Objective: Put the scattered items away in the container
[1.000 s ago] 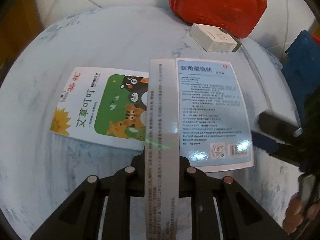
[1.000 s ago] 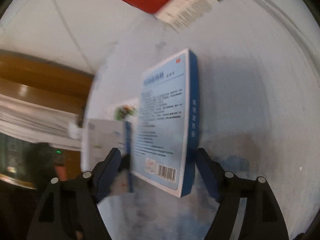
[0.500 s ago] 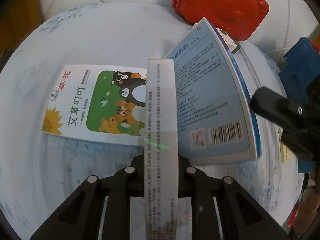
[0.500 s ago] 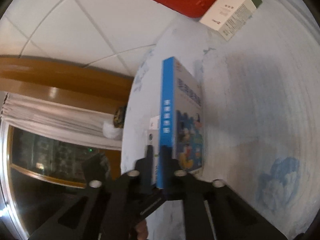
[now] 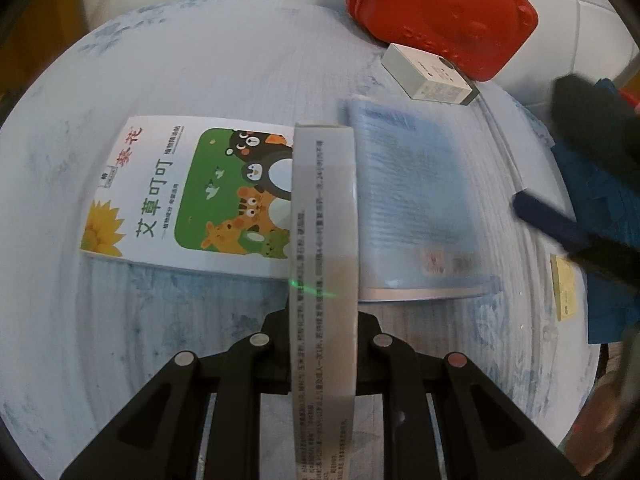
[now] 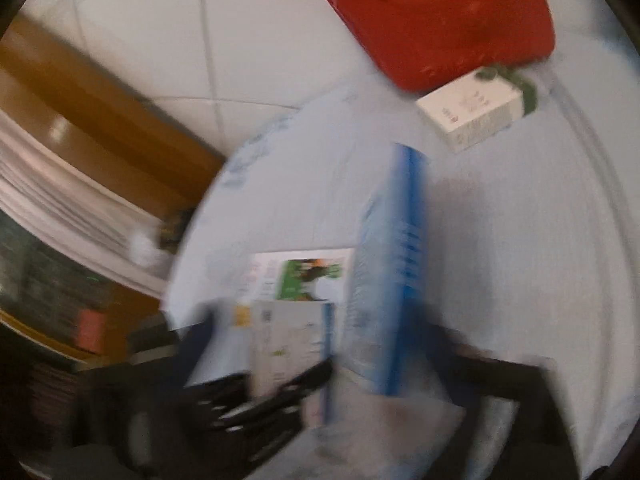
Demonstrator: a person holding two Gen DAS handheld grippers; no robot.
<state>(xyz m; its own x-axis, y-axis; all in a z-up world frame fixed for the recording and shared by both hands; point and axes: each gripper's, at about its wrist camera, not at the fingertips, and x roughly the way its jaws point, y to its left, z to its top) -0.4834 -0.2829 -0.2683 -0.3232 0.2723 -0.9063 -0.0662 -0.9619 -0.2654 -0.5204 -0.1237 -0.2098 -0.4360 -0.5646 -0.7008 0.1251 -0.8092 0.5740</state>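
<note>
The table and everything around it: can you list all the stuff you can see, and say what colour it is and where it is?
Red case: 1, red, far edge of the table.
Small white box: 1, white with a green end, just in front of the red case.
Cartoon animal packet: 1, white and green, lying flat, left of middle.
Blue box: 1, light blue, blurred, right of middle.
Narrow printed box: 1, white-grey, upright in the middle.
Table: 1, pale blue-white, round.
Left gripper: 1, black, shut on the narrow printed box.
Right gripper: 1, black and blue, at the right, blurred.
</note>
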